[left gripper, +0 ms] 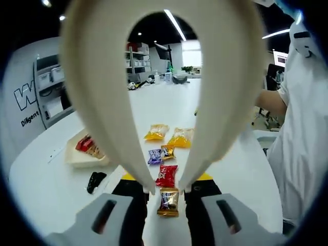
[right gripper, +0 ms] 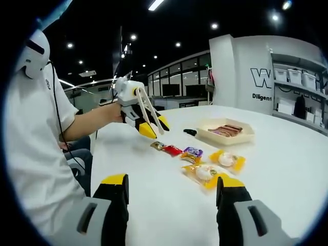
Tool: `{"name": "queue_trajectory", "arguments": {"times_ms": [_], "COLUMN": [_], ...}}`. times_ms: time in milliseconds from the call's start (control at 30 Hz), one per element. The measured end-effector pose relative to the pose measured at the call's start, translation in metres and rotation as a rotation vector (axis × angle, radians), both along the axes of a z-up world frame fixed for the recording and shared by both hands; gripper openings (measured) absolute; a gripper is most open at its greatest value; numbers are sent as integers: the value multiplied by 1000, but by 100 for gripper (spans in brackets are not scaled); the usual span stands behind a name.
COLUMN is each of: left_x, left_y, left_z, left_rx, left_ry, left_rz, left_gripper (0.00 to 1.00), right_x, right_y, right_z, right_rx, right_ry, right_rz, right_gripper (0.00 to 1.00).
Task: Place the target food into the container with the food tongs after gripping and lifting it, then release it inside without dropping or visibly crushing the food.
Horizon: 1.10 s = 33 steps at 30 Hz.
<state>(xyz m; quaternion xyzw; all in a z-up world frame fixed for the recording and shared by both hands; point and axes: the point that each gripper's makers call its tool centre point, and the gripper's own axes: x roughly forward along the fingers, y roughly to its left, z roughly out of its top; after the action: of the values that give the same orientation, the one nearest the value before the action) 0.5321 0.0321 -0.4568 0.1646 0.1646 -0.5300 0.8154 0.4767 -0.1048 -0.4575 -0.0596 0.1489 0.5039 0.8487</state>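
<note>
White tabletop point(left gripper: 215, 107) stretches ahead of me toward an office back wall with shelves and ceiling strip lights. My left gripper point(left gripper: 166, 192) holds a pair of cream food tongs point(left gripper: 164, 77), whose two arms rise as a wide arch and come down to tips that stand slightly apart. In the right gripper view the same gripper point(right gripper: 134, 110) hangs above the tabletop point(right gripper: 287, 154) with the tongs point(right gripper: 148, 110) pointing down at the near end of the snack row; its jaws are clamped on the tongs' handles.

Directly under the tong tips lies a gold-wrapped snack point(left gripper: 168, 201), not touched by them as far as I can tell. Beyond it, in a loose line toward the middle of the tabletop, come a red packet point(left gripper: 167, 175), a purple and gold pair of candies point(left gripper: 161, 155), then two yellow packs point(left gripper: 156, 132) side by side. The right gripper view shows that row from the side: gold snack point(right gripper: 158, 145), red packet point(right gripper: 172, 150), purple candy point(right gripper: 192, 152), and yellow packs point(right gripper: 227, 160).

Off toward the tabletop's edge sits a shallow beige container point(left gripper: 82, 154) with a few reddish wrapped items already in it; it shows as a tray point(right gripper: 226, 132) in the right gripper view. A small black clip point(left gripper: 95, 180) lies just beside it.

My right gripper point(right gripper: 171, 205) is spread wide, nothing between its yellow-tipped jaws, low over the tabletop.
</note>
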Motion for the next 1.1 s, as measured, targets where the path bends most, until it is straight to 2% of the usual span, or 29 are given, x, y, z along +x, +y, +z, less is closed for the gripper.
{"name": "queue_trajectory", "arguments": {"times_ms": [1100], "left_x": [-3], "left_y": [0], "left_z": [-19], "left_rx": [1], "left_ry": [42], "left_rz": [11], "left_gripper": [25], "right_x": [-1], "right_y": [0], "right_z": [-7], "right_rx": [2], "right_ry": [17], "right_rz": [3], "right_gripper": [68]}}
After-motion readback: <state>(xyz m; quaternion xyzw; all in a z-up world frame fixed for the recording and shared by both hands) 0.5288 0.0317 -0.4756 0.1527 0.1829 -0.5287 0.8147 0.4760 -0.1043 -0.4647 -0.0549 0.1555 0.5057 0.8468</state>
